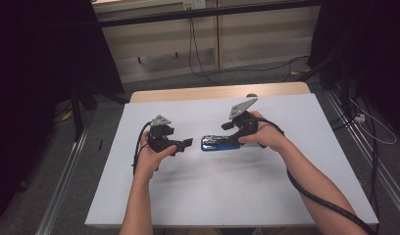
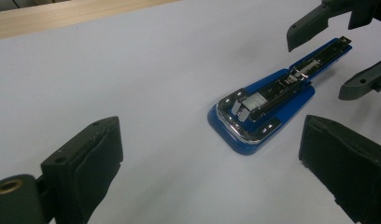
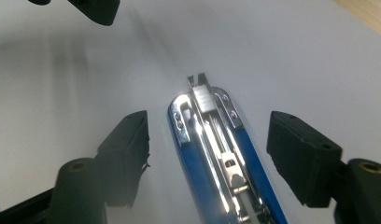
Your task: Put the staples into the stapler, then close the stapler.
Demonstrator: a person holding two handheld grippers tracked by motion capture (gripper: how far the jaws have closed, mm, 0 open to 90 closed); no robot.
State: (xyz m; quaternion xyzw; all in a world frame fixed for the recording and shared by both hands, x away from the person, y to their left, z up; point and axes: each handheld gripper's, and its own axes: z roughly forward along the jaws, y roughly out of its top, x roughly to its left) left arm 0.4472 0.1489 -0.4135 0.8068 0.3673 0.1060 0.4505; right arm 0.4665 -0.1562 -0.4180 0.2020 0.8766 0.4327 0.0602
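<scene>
Stapler: blue base, chrome metal track on top, lying flat on the white table sheet near its middle, between the two grippers. Right gripper: jaws apart, one on each side of the stapler's rear half, pads clear of it, nothing held. Left gripper: jaws spread wide, empty, just beside the stapler's broad front end and pointing at it. Wooden table edge runs along the sheet's far side.
</scene>
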